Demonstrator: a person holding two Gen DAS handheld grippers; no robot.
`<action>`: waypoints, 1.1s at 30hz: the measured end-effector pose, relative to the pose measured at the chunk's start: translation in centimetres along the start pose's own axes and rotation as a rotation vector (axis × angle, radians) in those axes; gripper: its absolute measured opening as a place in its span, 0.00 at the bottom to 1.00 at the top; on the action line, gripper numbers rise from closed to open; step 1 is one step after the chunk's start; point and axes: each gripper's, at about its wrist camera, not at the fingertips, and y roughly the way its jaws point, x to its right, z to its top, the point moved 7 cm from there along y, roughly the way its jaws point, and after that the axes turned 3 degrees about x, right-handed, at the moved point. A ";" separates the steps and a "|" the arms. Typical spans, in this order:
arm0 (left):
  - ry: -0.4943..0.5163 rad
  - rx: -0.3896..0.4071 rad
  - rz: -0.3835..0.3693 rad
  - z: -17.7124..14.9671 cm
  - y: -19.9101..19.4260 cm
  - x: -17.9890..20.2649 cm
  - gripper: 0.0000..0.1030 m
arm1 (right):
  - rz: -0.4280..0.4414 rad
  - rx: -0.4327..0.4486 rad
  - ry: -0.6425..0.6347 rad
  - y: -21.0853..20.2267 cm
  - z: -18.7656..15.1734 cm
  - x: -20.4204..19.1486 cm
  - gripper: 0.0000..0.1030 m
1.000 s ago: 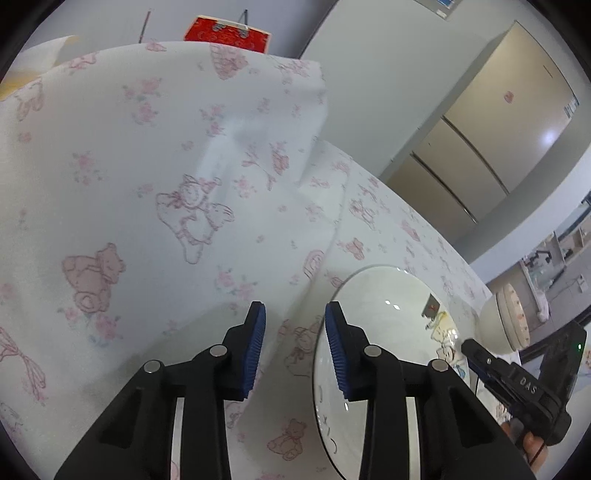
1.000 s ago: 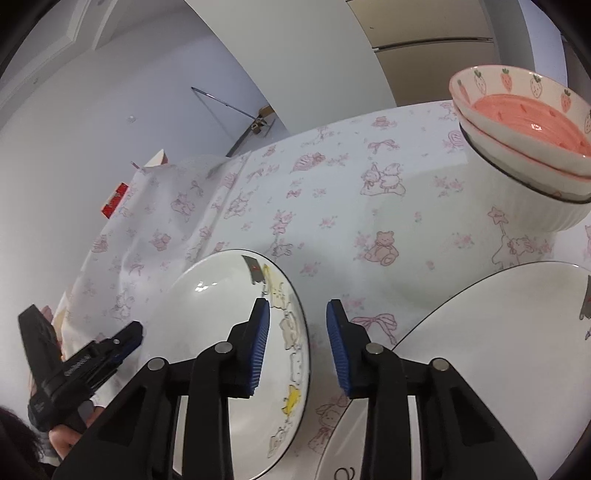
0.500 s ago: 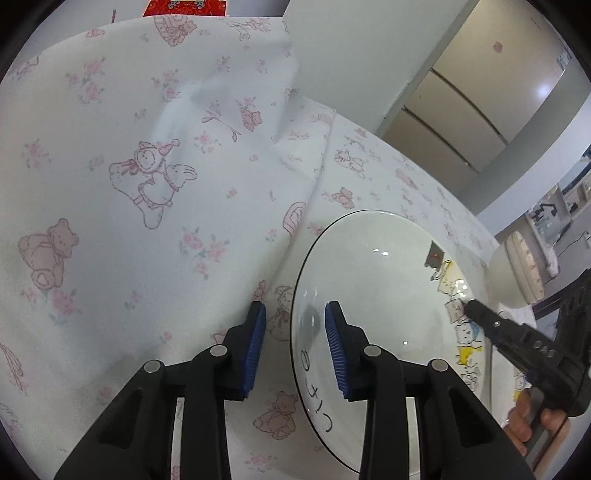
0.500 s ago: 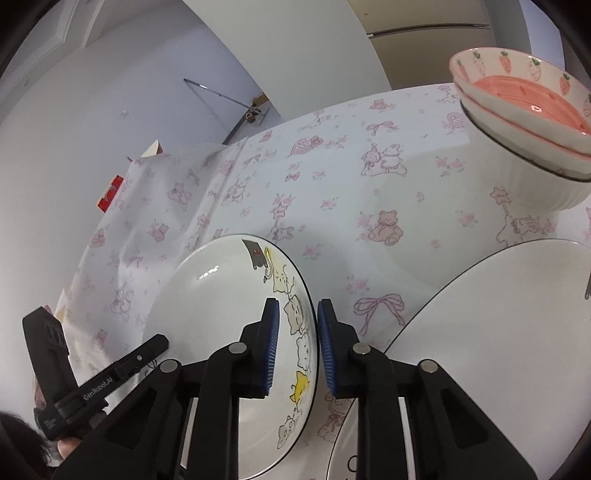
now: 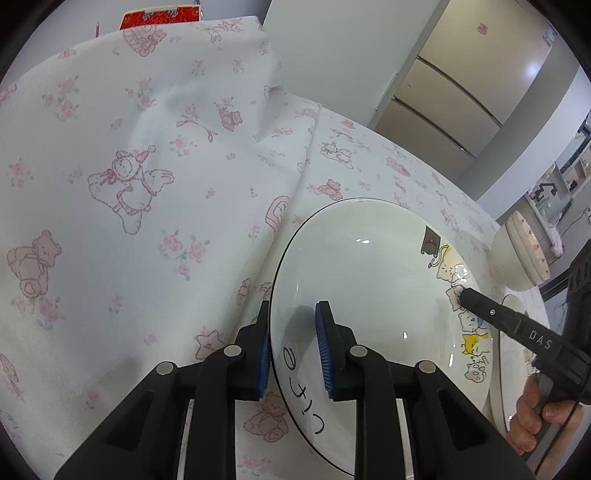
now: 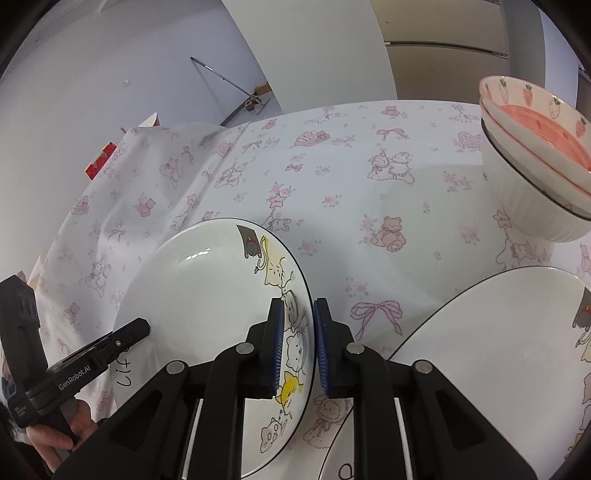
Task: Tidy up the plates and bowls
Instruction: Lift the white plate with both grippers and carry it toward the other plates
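Note:
A white plate with cat drawings [image 5: 369, 280] [image 6: 207, 291] lies on the pink-print tablecloth. My left gripper [image 5: 293, 345] has its blue pads on either side of the plate's left rim, still a little apart from it. My right gripper [image 6: 299, 345] straddles the plate's right rim with its pads close around it. A second, larger white plate [image 6: 491, 354] lies to the right. A stack of a pink strawberry bowl [image 6: 535, 122] in a white ribbed bowl [image 6: 532, 206] stands at the far right, and its side shows in the left wrist view [image 5: 517, 254].
The tablecloth [image 5: 147, 184] rises in a fold over something at the table's far left. A red box [image 5: 159, 16] [image 6: 99, 160] sits behind it. Cabinet doors [image 5: 461, 92] and a white wall stand beyond the table.
Both grippers have moved in onto the cat plate from opposite sides. The right jaws have narrowed around its rim; the left jaws now straddle the left rim.

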 end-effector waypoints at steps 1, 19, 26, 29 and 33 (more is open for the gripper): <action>0.006 -0.001 0.002 0.1 0.0 0.1 0.24 | -0.013 -0.002 0.002 0.0 0.0 0.0 0.15; 0.060 0.013 0.010 0.3 -0.5 0.4 0.24 | -0.008 -0.018 -0.051 0.3 -0.1 -0.2 0.15; 0.054 0.073 -0.009 1.2 -2.9 0.4 0.24 | 0.063 0.025 -0.027 -2.1 0.9 -1.5 0.15; 0.081 0.103 0.005 1.4 -4.4 1.1 0.24 | 0.057 0.031 -0.023 -3.1 1.1 -1.9 0.15; 0.074 0.135 0.025 1.7 -6.1 2.0 0.24 | 0.024 0.063 -0.037 -4.8 1.1 -2.2 0.16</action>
